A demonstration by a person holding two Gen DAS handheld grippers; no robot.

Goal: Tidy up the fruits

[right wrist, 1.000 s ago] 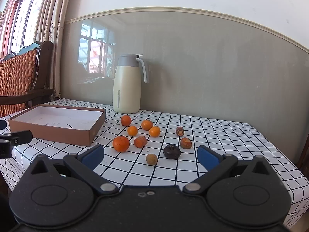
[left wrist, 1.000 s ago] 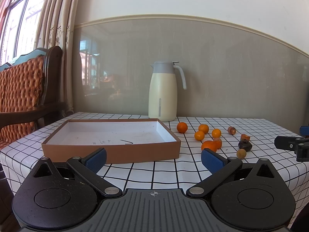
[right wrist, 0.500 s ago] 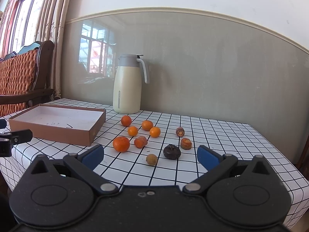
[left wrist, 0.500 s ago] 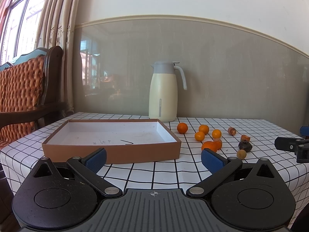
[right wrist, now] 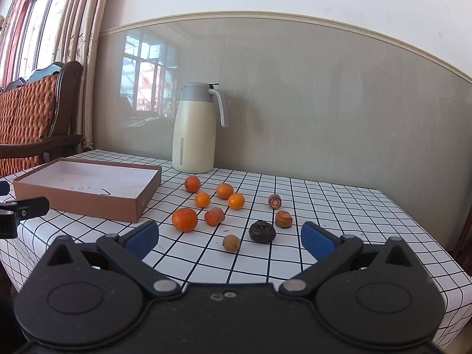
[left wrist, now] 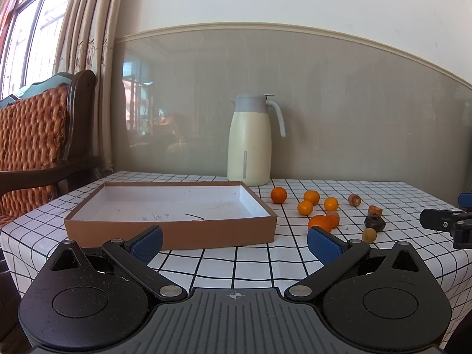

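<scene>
Left wrist view: the left gripper [left wrist: 234, 240] hangs low at 6 o'clock, jaws spread wide with nothing between its blue pads [left wrist: 147, 240]. Just ahead, at 9 o'clock of centre, a shallow brown box [left wrist: 169, 231] with a white floor lies on the checked tablecloth [left wrist: 236, 265]. A few dark pen scribbles mark the floor near its front wall, too faint to read. A cream thermos jug [left wrist: 250, 144] with a grey lid stands at 12 o'clock against the wall; a thin grey strip runs down its front, any lettering on it unreadable. The fruits lie loose at 3 o'clock of the box, all outside it: a large orange [left wrist: 319, 223], 4 smaller oranges [left wrist: 278, 195], a dark round fruit [left wrist: 374, 222] and a small tan fruit [left wrist: 369, 235]. The right gripper [left wrist: 448, 224] enters at the 3 o'clock edge.

Right wrist view: the right gripper's [right wrist: 230, 237] jaws are likewise wide, empty. The box [right wrist: 88, 203] sits at 9 o'clock, the jug [right wrist: 193, 129] at 12 o'clock. Between the fingers, the large orange [right wrist: 184, 219] lies beside an orange-red ridged piece [right wrist: 214, 216], the dark fruit [right wrist: 262, 231] just beside the tan fruit [right wrist: 230, 243]. 2 small cut pieces [right wrist: 283, 219] lie toward 2 o'clock of these. A wooden chair [right wrist: 35, 112] with orange cushioning stands at 9 o'clock.
</scene>
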